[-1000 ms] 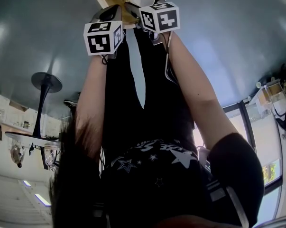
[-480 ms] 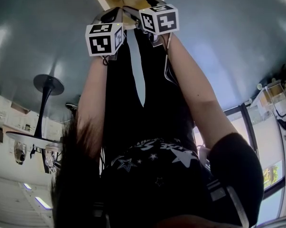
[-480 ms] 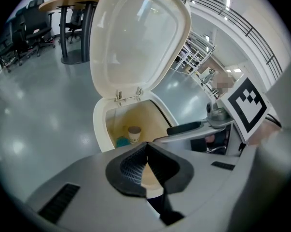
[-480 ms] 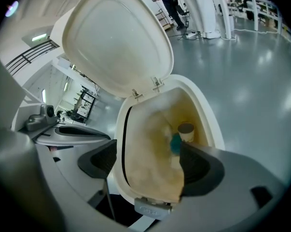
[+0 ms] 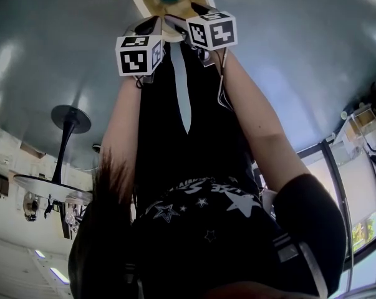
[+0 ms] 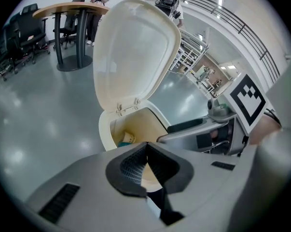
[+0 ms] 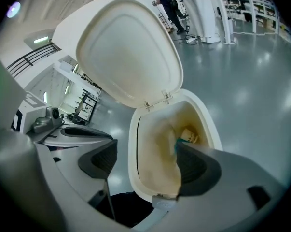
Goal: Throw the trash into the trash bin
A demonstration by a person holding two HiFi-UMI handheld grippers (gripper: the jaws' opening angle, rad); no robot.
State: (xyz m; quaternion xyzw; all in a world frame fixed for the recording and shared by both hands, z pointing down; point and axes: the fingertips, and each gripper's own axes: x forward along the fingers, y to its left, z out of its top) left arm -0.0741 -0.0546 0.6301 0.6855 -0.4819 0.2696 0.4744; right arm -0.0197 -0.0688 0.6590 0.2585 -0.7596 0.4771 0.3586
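A glossy grey floor reflects the ceiling lights of an open hall — a round wooden table and black chairs stand far off, with a railed gallery overhead.

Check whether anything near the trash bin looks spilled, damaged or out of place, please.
Nothing stands out. The trash bin stands upright with its lid raised, the trash lies inside it, and the floor around it shows no spill. Only the bin's inner wall looks yellowish, like staining.
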